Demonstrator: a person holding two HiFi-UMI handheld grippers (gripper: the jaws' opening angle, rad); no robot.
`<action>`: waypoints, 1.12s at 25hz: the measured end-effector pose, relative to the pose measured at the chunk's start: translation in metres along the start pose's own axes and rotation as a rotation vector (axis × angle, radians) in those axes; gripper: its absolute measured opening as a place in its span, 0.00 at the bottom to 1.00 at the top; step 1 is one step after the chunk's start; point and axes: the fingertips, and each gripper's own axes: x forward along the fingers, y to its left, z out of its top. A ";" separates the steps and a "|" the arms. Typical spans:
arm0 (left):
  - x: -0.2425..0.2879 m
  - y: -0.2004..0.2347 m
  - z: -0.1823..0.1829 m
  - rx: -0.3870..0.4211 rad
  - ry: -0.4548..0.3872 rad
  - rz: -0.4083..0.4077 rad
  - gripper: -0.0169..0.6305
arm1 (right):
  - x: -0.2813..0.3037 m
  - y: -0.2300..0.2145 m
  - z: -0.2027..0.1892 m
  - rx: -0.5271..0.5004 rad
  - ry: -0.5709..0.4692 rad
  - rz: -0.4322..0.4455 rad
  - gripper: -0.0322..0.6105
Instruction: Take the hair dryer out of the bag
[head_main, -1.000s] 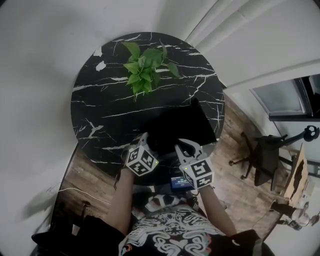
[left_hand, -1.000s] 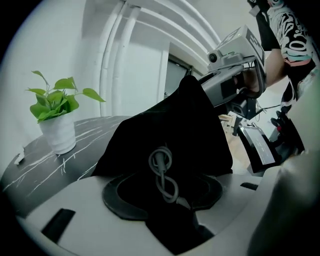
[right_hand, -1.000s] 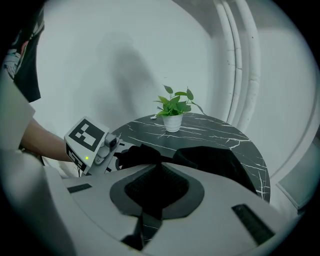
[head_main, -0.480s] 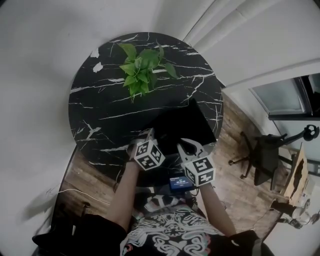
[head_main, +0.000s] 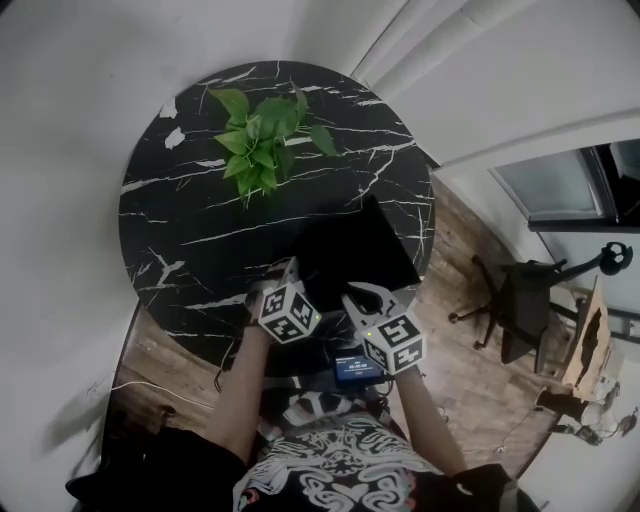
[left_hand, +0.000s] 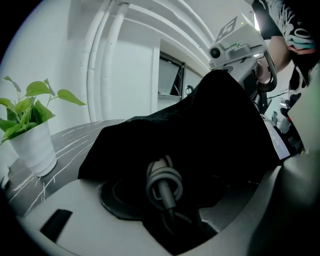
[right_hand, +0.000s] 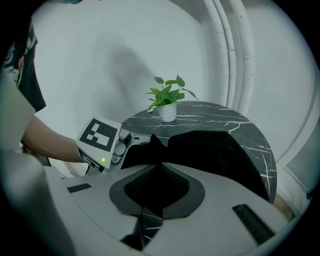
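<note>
A black cloth bag (head_main: 362, 248) lies on the near right part of the round black marble table (head_main: 180, 230). My right gripper (head_main: 362, 298) is shut on the bag's near rim (right_hand: 155, 145) and holds that edge lifted. This props the mouth open in the left gripper view, where the bag (left_hand: 220, 130) fills the middle. Inside the mouth shows the hair dryer's grey coiled cord (left_hand: 164, 184); the dryer's body is hidden. My left gripper (left_hand: 167, 202) is at the mouth. Its jaws have just been opening, and the cord lies between them untouched.
A potted green plant (head_main: 255, 140) stands on the far side of the table, left of the bag (left_hand: 30, 130). Wood floor and a black office chair (head_main: 520, 310) lie to the right. White pipes run up the wall behind (right_hand: 227, 50).
My left gripper has shifted right, in toward the bag's mouth. The right gripper has kept its hold on the rim.
</note>
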 end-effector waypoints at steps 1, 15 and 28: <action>0.001 0.000 0.000 0.001 0.000 0.003 0.41 | 0.000 0.000 -0.001 0.019 0.009 0.023 0.10; 0.002 -0.001 -0.001 0.012 0.013 0.002 0.38 | -0.041 -0.086 -0.006 0.068 -0.026 -0.157 0.09; 0.001 -0.003 -0.001 0.039 0.007 0.025 0.38 | -0.024 -0.147 0.005 0.078 0.015 -0.267 0.09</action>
